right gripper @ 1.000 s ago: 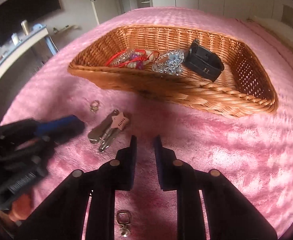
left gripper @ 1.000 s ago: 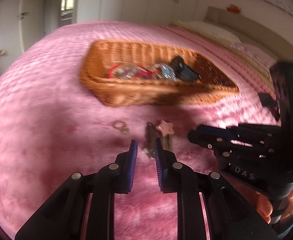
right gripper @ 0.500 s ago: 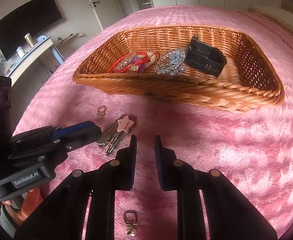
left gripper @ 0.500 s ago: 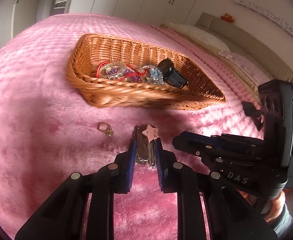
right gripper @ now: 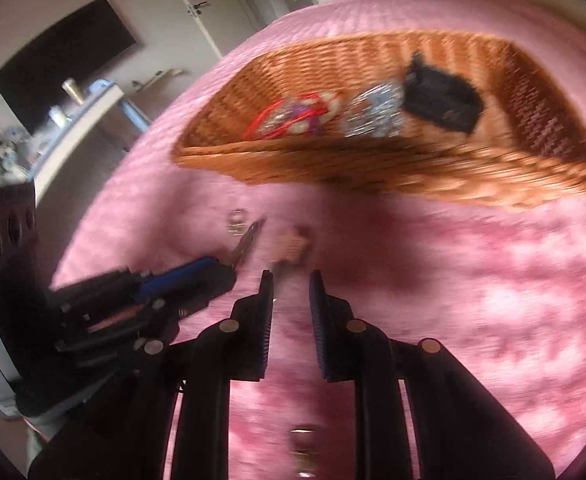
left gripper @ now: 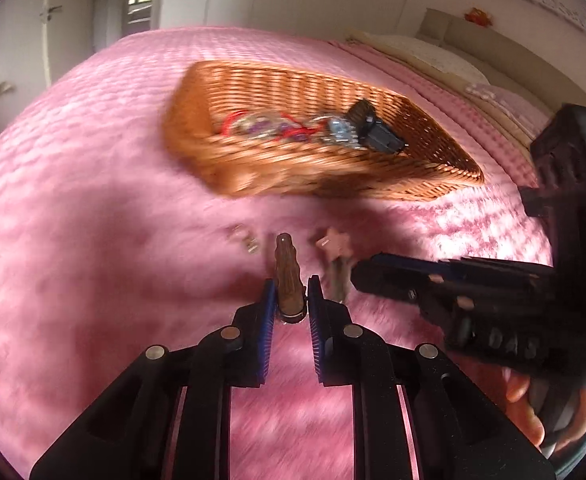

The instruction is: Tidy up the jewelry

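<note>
My left gripper is shut on a brown metal hair clip and holds it just above the pink bedspread. A pink star hair clip lies just right of it, next to my right gripper's fingertips. A small ring lies to the left. My right gripper is open and empty, with the star clip just beyond its tips. The wicker basket holds a red bracelet, a beaded bracelet and a black watch.
Another small ring lies on the bedspread under my right gripper. Pillows and the headboard are at the far right. A desk with small items stands left of the bed.
My left gripper has closed on the brown hair clip and lifted it away from the star clip. My right gripper has moved closer to the star clip. Both views are blurred by motion.
</note>
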`<move>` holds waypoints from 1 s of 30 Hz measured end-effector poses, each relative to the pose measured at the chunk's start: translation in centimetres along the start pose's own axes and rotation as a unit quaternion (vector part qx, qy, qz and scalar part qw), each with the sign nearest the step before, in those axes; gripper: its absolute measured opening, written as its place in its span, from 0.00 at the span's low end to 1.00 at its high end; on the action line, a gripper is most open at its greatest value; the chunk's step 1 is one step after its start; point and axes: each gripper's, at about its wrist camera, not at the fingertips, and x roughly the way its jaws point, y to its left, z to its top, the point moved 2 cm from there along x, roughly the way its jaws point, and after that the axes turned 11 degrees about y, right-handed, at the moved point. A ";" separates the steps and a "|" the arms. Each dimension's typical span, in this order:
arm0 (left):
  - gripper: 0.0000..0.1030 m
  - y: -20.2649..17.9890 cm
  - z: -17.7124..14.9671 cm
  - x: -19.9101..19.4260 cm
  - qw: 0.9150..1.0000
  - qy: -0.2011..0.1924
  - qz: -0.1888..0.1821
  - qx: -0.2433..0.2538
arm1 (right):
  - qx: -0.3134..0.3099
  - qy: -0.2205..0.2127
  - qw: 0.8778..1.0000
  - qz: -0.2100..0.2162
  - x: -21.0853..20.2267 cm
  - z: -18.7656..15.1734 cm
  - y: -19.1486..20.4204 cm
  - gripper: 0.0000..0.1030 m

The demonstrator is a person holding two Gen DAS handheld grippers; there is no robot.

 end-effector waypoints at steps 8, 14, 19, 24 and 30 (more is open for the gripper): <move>0.14 4.0 -2.6 -2.6 0.998 -0.003 -0.002 -0.055 | 0.037 -0.001 0.998 -0.044 2.2 2.1 1.0 0.29; 0.14 3.6 -2.4 -2.7 0.999 -0.010 -0.001 -0.041 | -0.036 -0.004 0.989 -0.144 3.4 2.0 4.1 0.20; 0.14 3.3 -2.4 -3.7 0.999 -0.028 -0.009 -0.035 | -0.063 -0.017 0.989 -0.129 2.0 0.0 5.1 0.20; 0.14 2.3 -2.4 -4.9 0.998 -0.047 -0.019 -0.024 | -0.080 -0.054 0.988 -0.117 -1.7 -3.1 5.1 0.20; 0.14 -0.7 -1.8 -8.2 0.995 -0.096 -0.003 0.018 | -0.082 -0.111 0.983 -0.119 -8.1 -3.1 4.4 0.20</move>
